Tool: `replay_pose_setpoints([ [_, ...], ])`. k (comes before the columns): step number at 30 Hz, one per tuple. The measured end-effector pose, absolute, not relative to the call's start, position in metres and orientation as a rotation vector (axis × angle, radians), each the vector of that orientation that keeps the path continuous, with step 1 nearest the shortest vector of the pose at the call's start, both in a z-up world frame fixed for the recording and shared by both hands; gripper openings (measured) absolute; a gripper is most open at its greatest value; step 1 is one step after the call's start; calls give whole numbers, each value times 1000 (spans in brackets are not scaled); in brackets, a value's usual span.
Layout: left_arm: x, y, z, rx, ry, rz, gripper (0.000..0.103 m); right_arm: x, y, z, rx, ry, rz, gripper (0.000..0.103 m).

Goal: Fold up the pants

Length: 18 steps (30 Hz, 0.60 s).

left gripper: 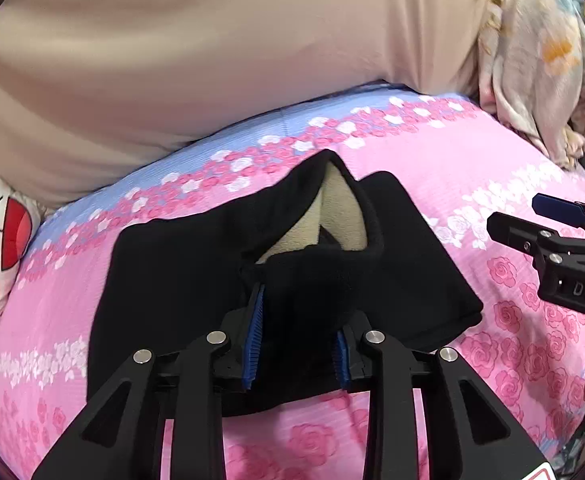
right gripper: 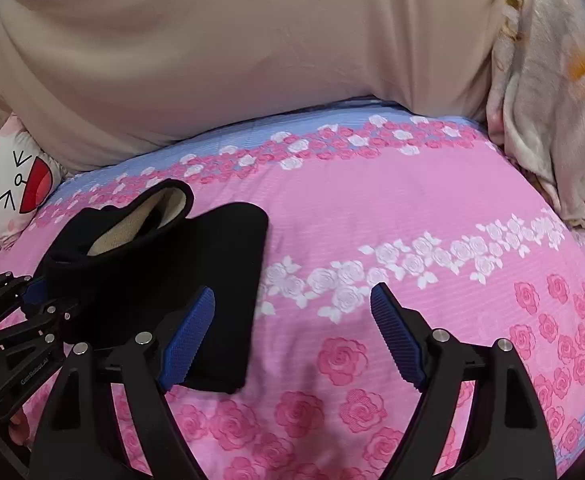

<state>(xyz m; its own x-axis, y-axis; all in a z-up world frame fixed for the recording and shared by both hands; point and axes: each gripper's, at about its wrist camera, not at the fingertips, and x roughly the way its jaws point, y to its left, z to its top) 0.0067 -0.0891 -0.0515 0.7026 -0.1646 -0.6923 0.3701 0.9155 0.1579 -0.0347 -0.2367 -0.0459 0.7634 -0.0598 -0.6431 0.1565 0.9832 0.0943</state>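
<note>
Black pants (left gripper: pixel 172 280) with a beige fleece lining (left gripper: pixel 340 216) lie folded into a thick pad on the pink rose bedsheet (left gripper: pixel 492 168). My left gripper (left gripper: pixel 298 320) has a raised black edge of the pants filling the gap between its blue pads, and that edge stands up and gapes open. In the right wrist view the pants (right gripper: pixel 196 280) lie left of centre, with the left gripper (right gripper: pixel 32 292) at their left side. My right gripper (right gripper: pixel 292 292) stands wide open over the sheet, its left finger above the pants' right edge, holding nothing. It shows in the left wrist view as the right gripper (left gripper: pixel 524 218).
A large beige cushion (left gripper: pixel 212 60) runs along the back of the bed. A crumpled floral blanket (left gripper: pixel 532 60) hangs at the back right. A cartoon-face pillow (left gripper: pixel 4 232) sits at the far left. Bare sheet (right gripper: pixel 412 200) stretches to the right of the pants.
</note>
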Motion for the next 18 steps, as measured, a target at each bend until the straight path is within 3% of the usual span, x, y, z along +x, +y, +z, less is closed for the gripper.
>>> replay_pose_setpoints([
  [3, 6, -70, -46, 265, 727, -289, 36, -30, -224, -39, 123, 686, -117, 80],
  [6, 6, -53, -38, 234, 717, -282, 40, -25, -209, -33, 95, 677, -123, 87],
  [13, -4, -18, -13, 157, 693, -337, 44, -17, -194, -24, 71, 671, -132, 87],
  [15, -11, -16, -6, 142, 675, -374, 58, -15, -192, -24, 66, 672, -136, 87],
  [16, -17, -17, -2, 133, 642, -390, 76, -15, -191, -24, 64, 674, -140, 88],
  [18, -24, -25, 2, 156, 584, -387, 80, -14, -191, -25, 65, 678, -150, 88],
])
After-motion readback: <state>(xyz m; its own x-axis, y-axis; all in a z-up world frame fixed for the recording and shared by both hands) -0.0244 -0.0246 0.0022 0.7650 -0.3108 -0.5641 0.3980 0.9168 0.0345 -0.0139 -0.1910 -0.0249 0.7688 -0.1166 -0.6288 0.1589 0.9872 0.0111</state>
